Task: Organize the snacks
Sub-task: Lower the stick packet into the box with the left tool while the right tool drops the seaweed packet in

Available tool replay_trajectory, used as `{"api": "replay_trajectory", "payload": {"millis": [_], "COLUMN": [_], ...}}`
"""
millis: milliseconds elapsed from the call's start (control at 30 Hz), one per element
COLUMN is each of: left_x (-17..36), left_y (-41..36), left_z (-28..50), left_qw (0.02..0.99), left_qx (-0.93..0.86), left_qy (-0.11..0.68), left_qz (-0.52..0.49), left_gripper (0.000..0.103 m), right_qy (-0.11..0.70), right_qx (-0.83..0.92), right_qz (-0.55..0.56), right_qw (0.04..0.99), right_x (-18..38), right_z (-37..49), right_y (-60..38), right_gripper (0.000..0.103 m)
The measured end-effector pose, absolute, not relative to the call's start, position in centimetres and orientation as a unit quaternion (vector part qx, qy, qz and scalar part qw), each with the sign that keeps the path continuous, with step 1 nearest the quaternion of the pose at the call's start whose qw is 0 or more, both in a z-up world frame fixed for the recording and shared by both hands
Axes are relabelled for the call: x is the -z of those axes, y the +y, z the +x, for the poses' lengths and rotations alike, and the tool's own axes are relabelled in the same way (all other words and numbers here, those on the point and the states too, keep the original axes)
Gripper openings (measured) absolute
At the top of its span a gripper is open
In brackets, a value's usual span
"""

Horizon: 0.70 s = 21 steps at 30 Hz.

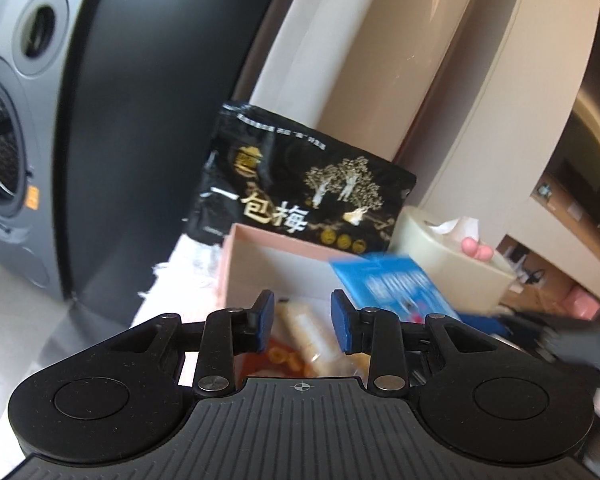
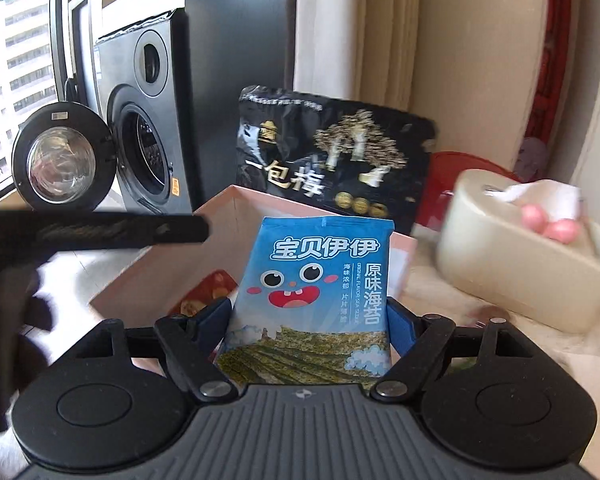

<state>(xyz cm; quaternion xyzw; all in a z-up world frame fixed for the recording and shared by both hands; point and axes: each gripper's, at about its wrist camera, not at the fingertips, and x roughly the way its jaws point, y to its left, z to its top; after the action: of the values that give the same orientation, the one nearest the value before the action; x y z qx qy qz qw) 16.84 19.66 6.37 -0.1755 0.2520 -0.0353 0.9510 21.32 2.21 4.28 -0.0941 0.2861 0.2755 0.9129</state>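
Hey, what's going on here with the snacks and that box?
A person is sorting snacks into a pink box. The right tongs are shut on a blue seaweed packet, held over the box. The left tongs are open and empty, over the box, where a few snacks already lie. A large black plum bag stands behind the box, and a beige tissue holder sits to its right.

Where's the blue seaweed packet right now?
The blue seaweed packet is clamped in the right gripper, held over the pink box, in front of the black plum bag.
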Motion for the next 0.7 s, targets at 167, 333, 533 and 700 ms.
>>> {"api": "replay_trajectory", "payload": {"millis": [167, 333, 533, 700], "left_x": [-7.0, -7.2, -7.7, -7.5], "left_y": [19.0, 17.9, 15.8, 14.0], "left_z": [13.6, 11.8, 11.5, 12.0], "left_qw": [0.953, 0.953, 0.956, 0.953], "left_qx": [0.034, 0.045, 0.056, 0.066], "left_qy": [0.247, 0.235, 0.234, 0.252], "left_qz": [-0.174, -0.186, -0.166, -0.155], "left_gripper": [0.034, 0.034, 0.034, 0.034], "right_qy": [0.345, 0.371, 0.347, 0.340], "right_qx": [-0.310, -0.355, -0.342, -0.368], "right_qz": [-0.077, -0.046, -0.034, -0.008], "right_qw": [0.883, 0.857, 0.872, 0.866], "right_x": [-2.9, -3.2, -5.1, -6.0], "right_z": [24.6, 24.7, 24.9, 24.9], "right_y": [4.6, 2.8, -0.2, -1.6], "right_gripper": [0.086, 0.087, 0.088, 0.089]}}
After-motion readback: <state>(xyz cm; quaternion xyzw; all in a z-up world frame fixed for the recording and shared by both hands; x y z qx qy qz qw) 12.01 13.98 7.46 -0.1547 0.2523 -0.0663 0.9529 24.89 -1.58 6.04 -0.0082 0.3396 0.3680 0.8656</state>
